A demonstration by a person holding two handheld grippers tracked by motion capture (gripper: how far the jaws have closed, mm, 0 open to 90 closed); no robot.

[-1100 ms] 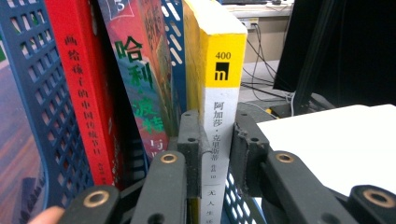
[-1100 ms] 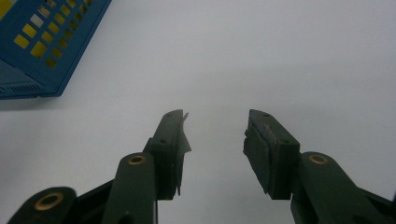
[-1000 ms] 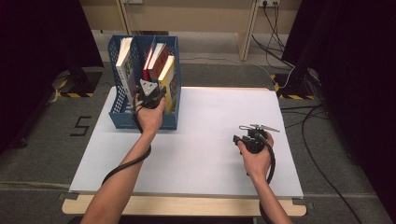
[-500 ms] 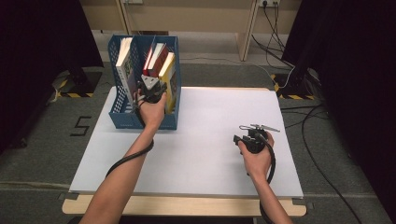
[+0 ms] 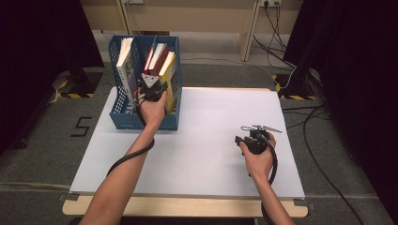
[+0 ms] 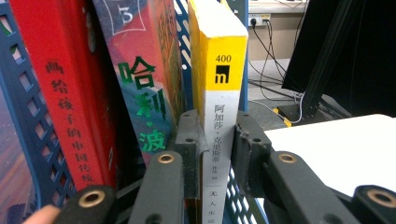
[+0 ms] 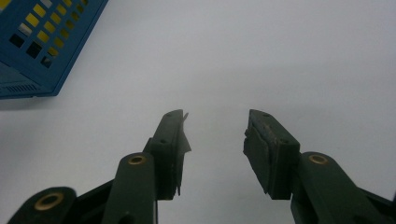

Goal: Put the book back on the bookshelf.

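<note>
Left hand-held gripper (image 6: 214,149) jaws just easing apart, yellow book (image 6: 219,93) between them in blue rack (image 5: 123,119); right hand-held gripper (image 7: 215,140) spread, empty, over surface (image 5: 211,140)

Grey carpet floor (image 5: 42,154), black curtains (image 5: 347,56)

Your forearms are bare, no sleeves; each gripper (image 5: 149,89) (image 5: 256,138) has black jaws with brass-ringed pivot holes and small screws; a grey three-cornered plate tops the left; black cables trail back.
</note>
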